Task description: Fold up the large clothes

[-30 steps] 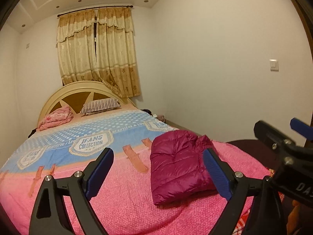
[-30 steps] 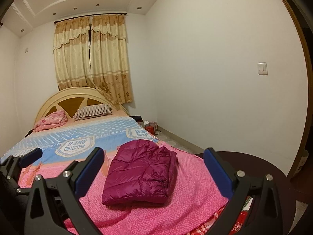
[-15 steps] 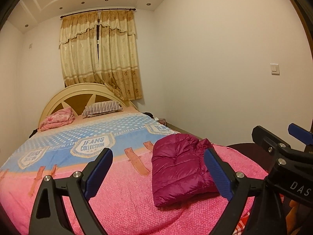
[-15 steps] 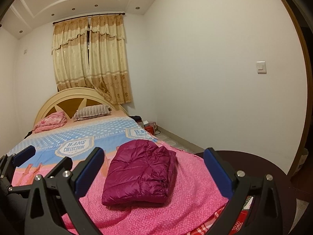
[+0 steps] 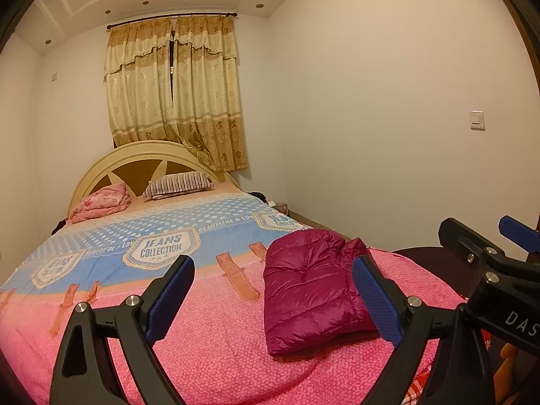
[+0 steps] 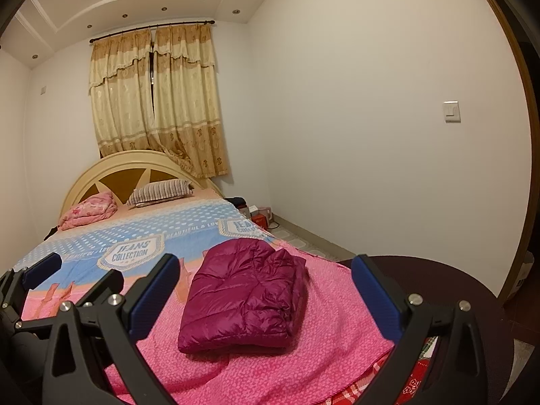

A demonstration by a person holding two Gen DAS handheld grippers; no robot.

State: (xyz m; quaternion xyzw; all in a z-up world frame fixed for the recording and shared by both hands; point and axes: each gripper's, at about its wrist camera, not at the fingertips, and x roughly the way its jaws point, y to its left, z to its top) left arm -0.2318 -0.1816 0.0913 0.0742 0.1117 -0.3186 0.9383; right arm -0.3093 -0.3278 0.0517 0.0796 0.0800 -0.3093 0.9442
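A magenta puffer jacket (image 5: 308, 290) lies folded into a compact bundle on the pink bedspread (image 5: 216, 344) near the foot of the bed. It also shows in the right wrist view (image 6: 244, 295). My left gripper (image 5: 273, 300) is open and empty, held back from the bed with the jacket just right of its middle. My right gripper (image 6: 265, 298) is open and empty, with the jacket between its blue pads. The right gripper shows at the right edge of the left wrist view (image 5: 489, 270). The left gripper shows at the left edge of the right wrist view (image 6: 37, 280).
The bed has a blue "Jeans Collection" blanket (image 5: 162, 236), a striped pillow (image 5: 179, 184) and a pink bundle (image 5: 101, 202) by the headboard. A dark round table (image 6: 449, 280) stands at the bed's foot on the right. Small items (image 6: 260, 212) sit on the floor by the wall.
Both grippers have risen and drawn back slightly, so the view tilts a little. The jacket lies still. Both grippers stay open.
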